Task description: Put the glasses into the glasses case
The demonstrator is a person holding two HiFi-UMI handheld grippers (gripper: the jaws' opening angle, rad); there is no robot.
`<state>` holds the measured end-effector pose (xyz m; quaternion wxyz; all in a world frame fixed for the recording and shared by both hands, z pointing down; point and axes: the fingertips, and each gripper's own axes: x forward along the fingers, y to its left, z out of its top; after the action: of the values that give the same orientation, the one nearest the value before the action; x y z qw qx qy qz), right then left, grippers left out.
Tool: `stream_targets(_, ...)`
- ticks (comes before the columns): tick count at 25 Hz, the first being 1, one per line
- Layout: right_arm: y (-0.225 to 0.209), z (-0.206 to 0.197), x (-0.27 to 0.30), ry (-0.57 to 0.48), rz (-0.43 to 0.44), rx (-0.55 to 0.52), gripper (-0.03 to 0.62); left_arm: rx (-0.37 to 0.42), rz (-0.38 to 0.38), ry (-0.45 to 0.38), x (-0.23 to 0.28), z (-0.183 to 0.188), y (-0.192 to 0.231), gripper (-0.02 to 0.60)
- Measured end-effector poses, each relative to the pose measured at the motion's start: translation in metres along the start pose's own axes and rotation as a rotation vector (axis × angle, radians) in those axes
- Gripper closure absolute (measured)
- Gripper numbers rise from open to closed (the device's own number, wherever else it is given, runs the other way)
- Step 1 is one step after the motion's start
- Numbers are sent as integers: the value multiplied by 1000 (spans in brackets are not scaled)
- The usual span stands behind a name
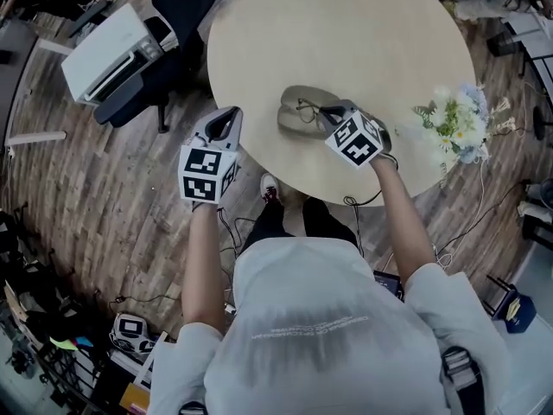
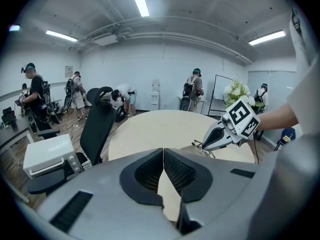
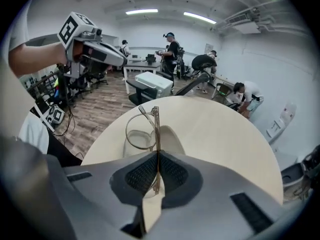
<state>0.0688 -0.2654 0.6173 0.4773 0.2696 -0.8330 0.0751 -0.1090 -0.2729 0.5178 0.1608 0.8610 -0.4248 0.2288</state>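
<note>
An open pale grey glasses case [image 1: 296,99] lies on the round beige table [image 1: 363,33] near its front edge. Thin-rimmed glasses [image 3: 140,130] hang just above the case [image 3: 172,138], one temple pinched between the jaws of my right gripper [image 3: 157,154]. In the head view the right gripper [image 1: 325,116] sits at the case's right end with the glasses [image 1: 306,106] over it. My left gripper [image 1: 230,113] hovers beside the table's left edge, over the floor, shut with nothing in it. The left gripper view shows its jaws [image 2: 163,152] closed together and the right gripper [image 2: 218,136] ahead.
A bunch of white flowers [image 1: 455,124] lies at the table's right edge. A black office chair [image 1: 177,15] and a white oven [image 1: 117,50] stand left of the table on the wooden floor. Several people work at the far walls.
</note>
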Motion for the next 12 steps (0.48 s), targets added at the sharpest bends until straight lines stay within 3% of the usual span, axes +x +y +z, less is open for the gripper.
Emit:
stream_targets(6, 9, -17, 24, 72, 53, -75, 585, -29, 22, 22, 1, -13, 2, 568)
stream_targets(12, 16, -18, 39, 94, 88, -80, 585, -52, 40, 42, 0, -24, 10, 568)
